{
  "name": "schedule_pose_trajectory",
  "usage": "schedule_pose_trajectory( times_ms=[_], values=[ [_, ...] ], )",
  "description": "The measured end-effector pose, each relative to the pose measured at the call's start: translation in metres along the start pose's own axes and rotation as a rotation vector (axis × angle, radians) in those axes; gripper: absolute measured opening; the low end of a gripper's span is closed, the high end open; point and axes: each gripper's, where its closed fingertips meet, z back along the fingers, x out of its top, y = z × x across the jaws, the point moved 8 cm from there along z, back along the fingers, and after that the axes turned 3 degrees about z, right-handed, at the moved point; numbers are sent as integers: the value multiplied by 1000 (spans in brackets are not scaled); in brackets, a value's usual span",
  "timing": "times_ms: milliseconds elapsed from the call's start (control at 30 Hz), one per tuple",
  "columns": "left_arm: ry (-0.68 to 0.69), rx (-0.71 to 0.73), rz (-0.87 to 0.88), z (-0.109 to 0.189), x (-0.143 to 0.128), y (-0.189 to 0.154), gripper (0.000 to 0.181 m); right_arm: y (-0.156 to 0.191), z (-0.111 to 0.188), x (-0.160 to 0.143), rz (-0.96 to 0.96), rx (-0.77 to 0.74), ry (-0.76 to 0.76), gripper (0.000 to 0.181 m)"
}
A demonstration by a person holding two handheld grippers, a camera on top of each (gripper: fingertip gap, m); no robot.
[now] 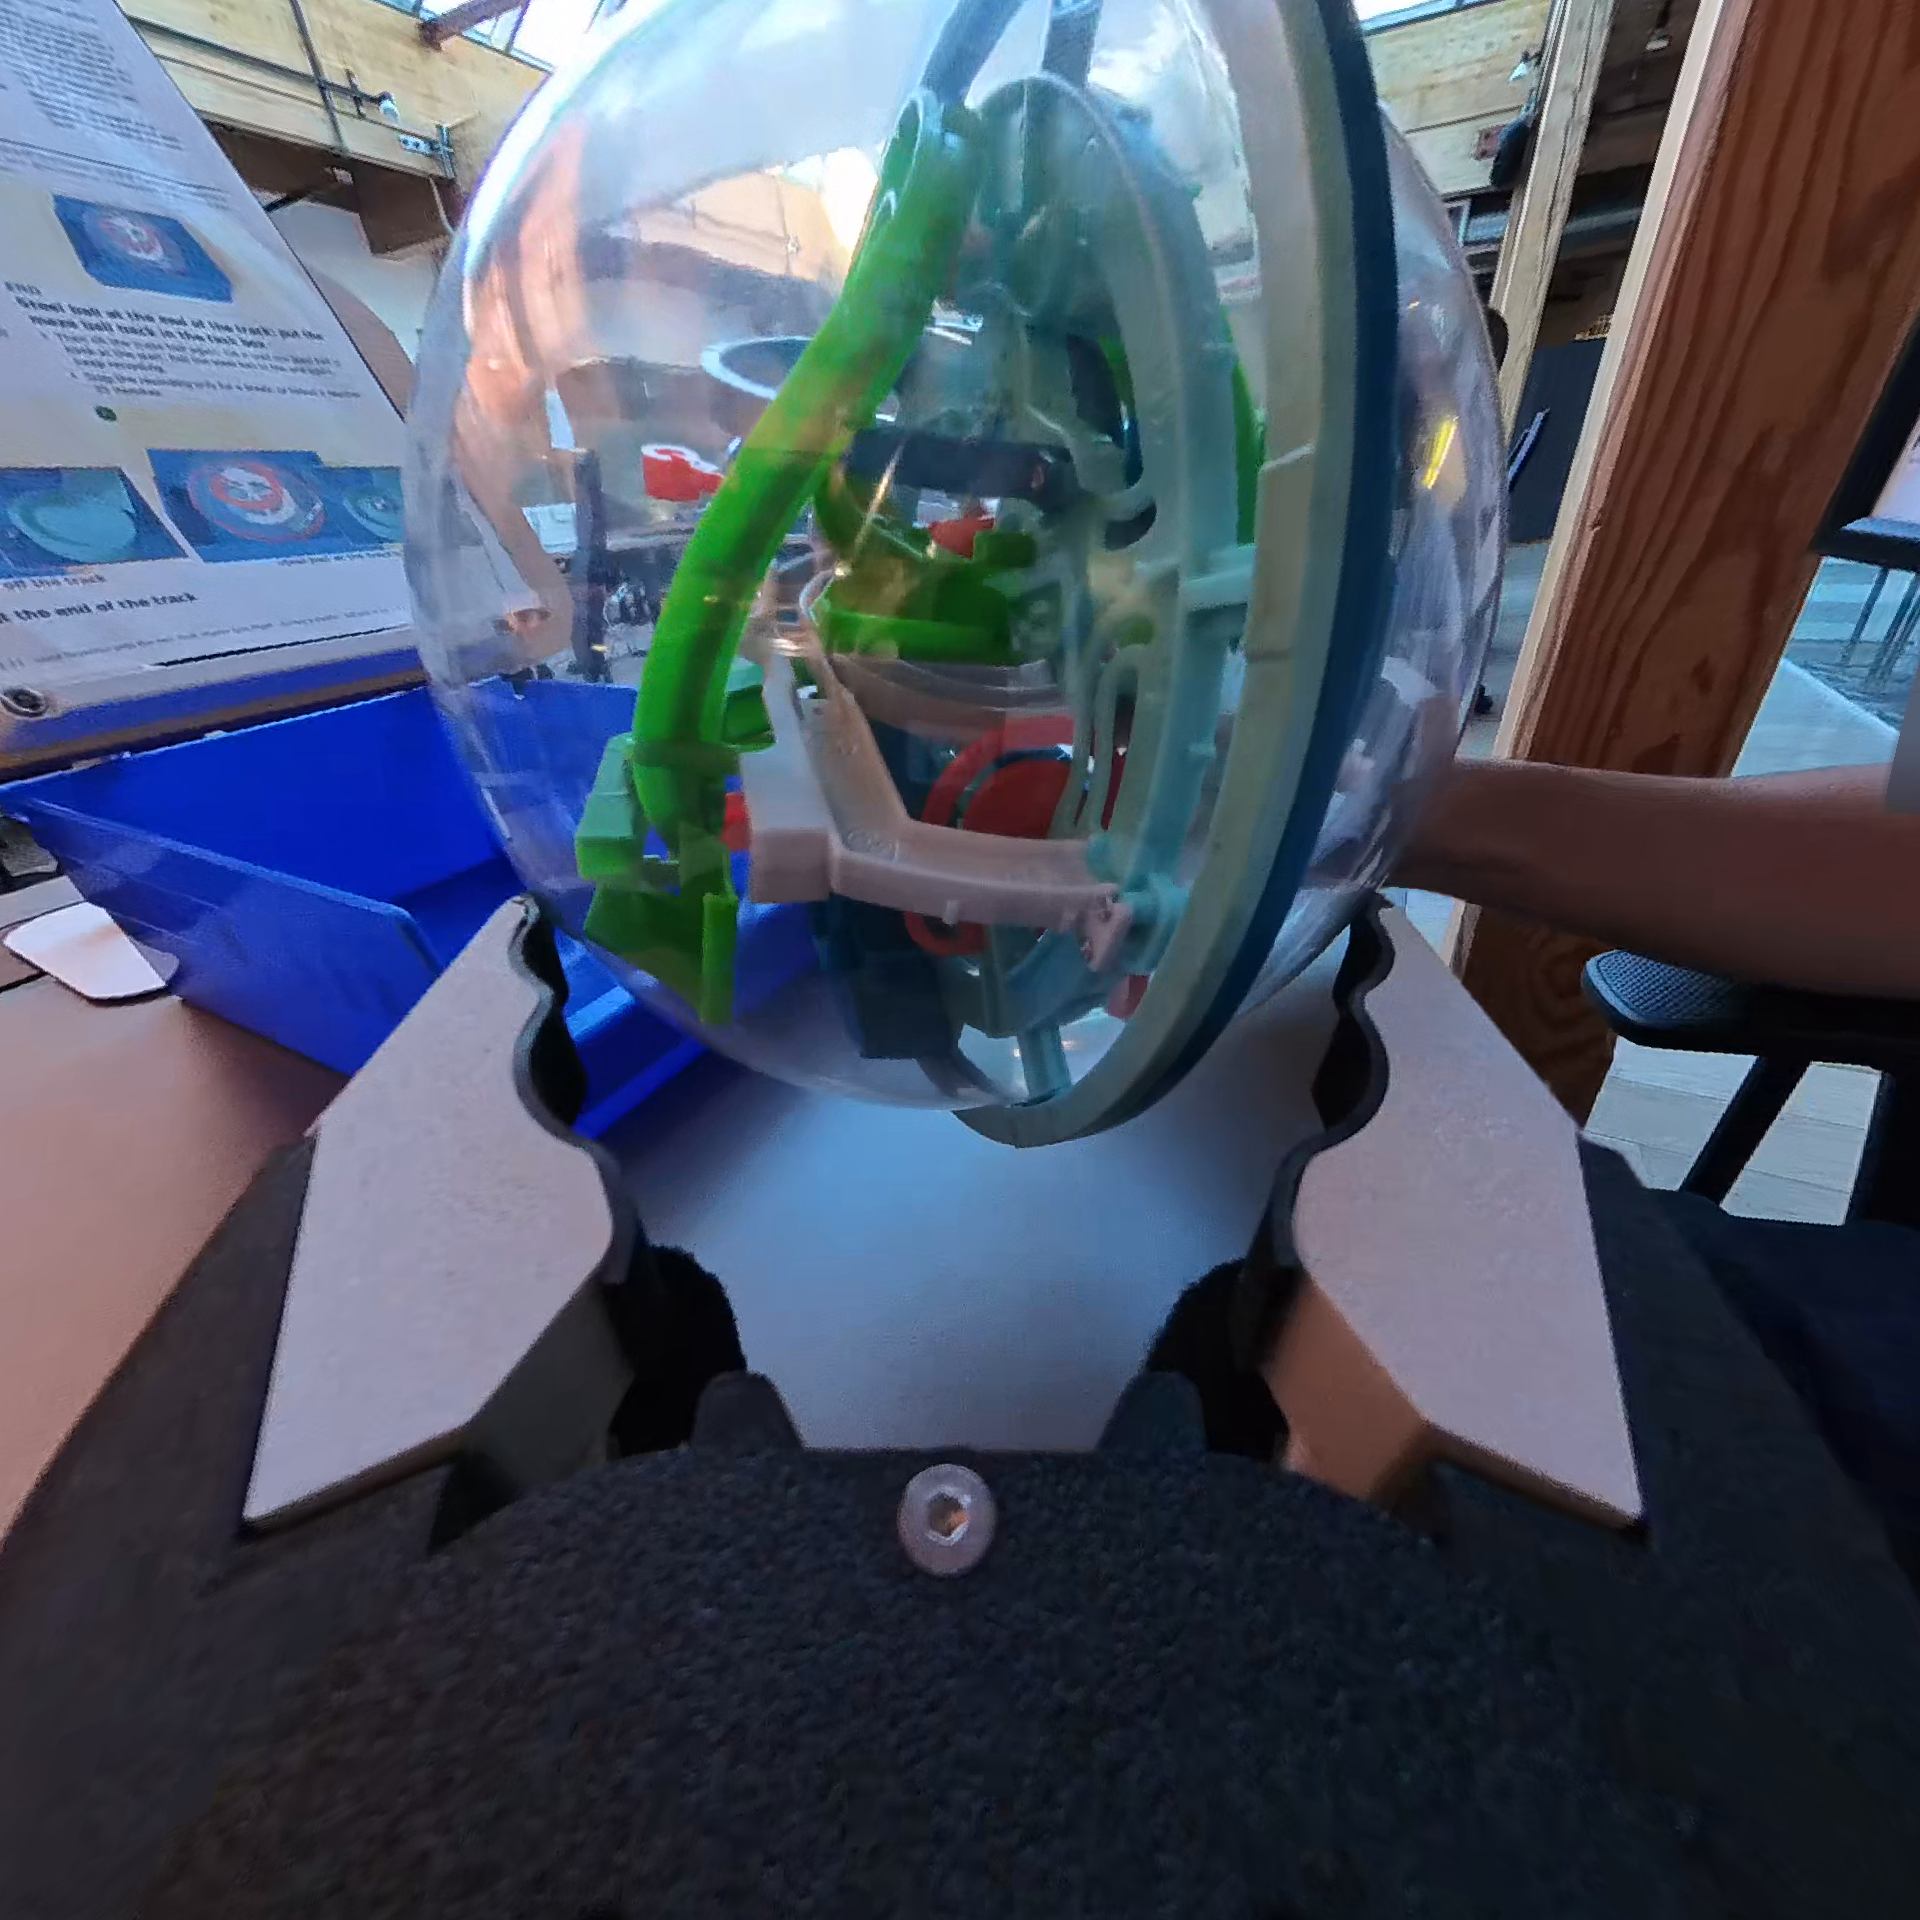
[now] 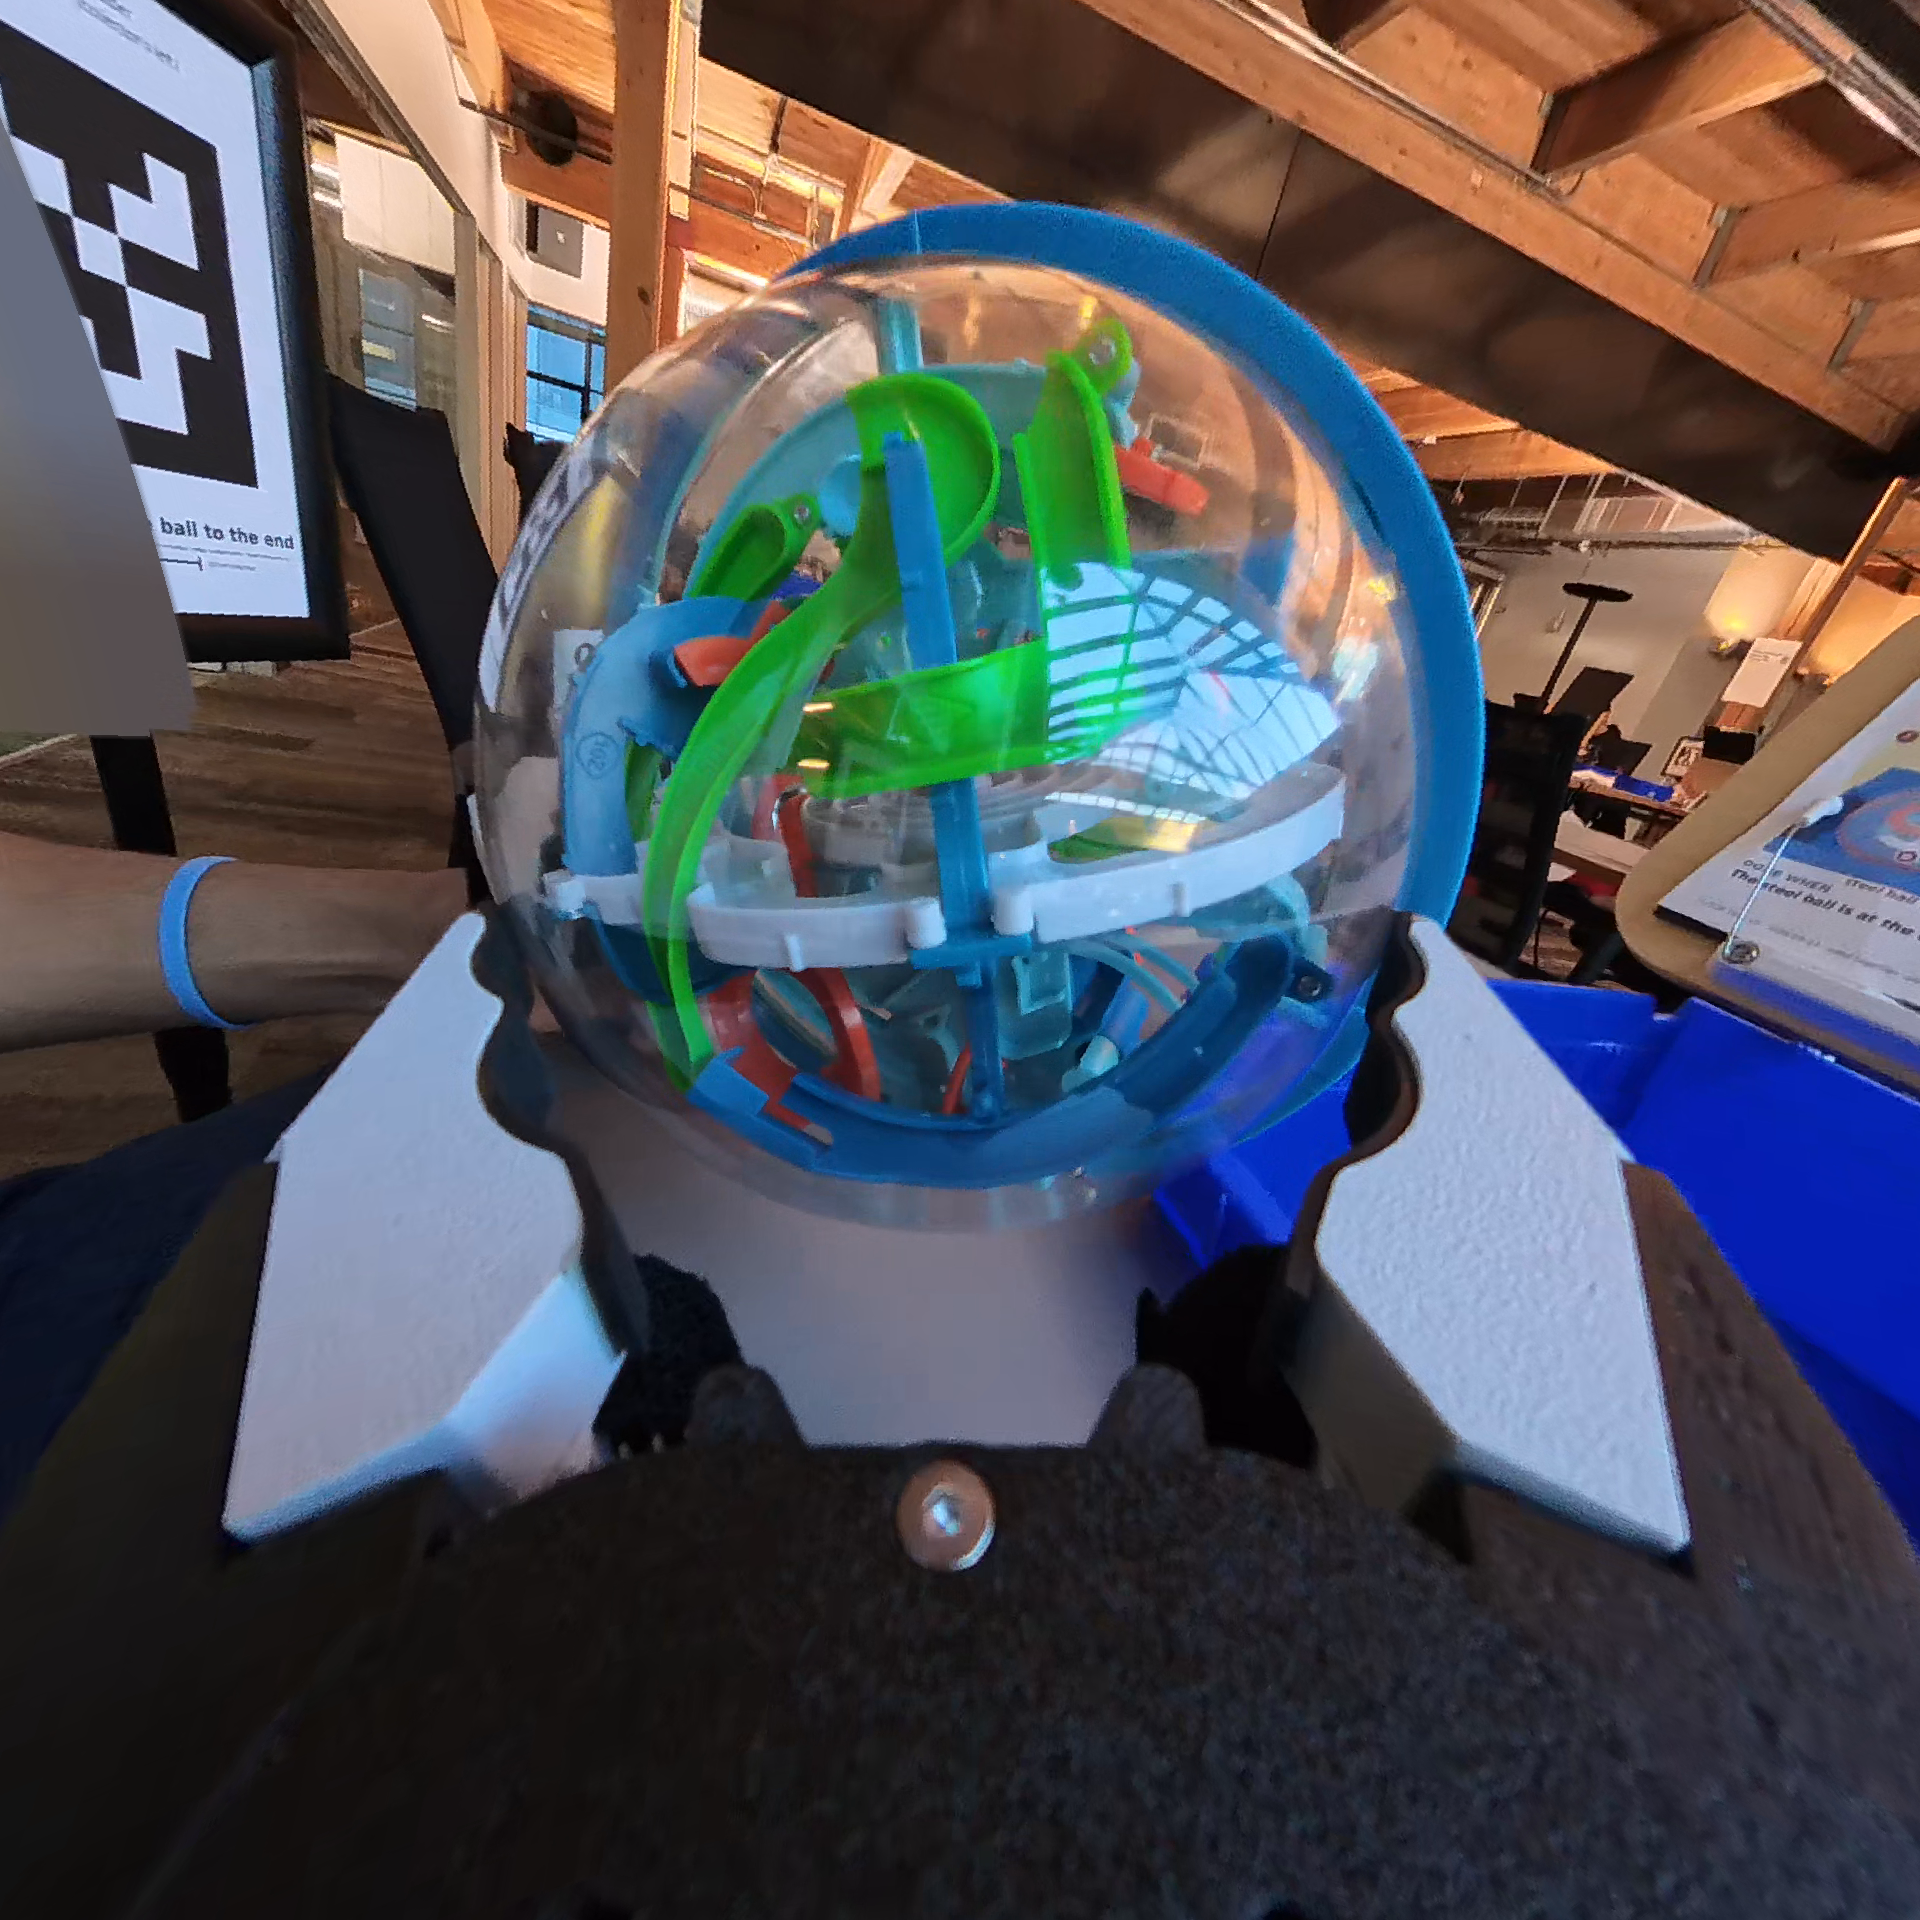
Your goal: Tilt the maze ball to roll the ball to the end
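Left wrist view: left gripper (image 1: 951,925) has its fingers spread wide and clamped on the lower flanks of the clear plastic maze ball with green, blue and red tracks inside (image 1: 935,540), which sits dead ahead and slightly above. Right gripper (image 2: 945,956) is likewise spread and closed on the same sphere from the opposite side, so both are equally near. Equatorial blue ring (image 2: 1444,665) stands nearly upright, leaning slightly; judged, any tilt must turn about this ring. Small steel ball cannot be located. Blue plastic bin (image 1: 291,883) lies below, on the brown counter (image 1: 114,1164).
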Motion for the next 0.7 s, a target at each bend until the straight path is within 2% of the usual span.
schedule_pose_trajectory(
  times_ms=[267,433,500,700],
  values=[
    [13,25,63,2,-1,9,142,-7,-5,-15,-195,0,101,153],
    [-13,-3,-38,-1,5,-3,141,1,3,5,42,-5,-69,152],
    [-16,-16,-35,-5,11,-7,141,1,8,15,72,-8,-85,152],
    [-13,-9,-170,-7,46,-27,141,7,18,49,190,0,-153,153]
  ],
)
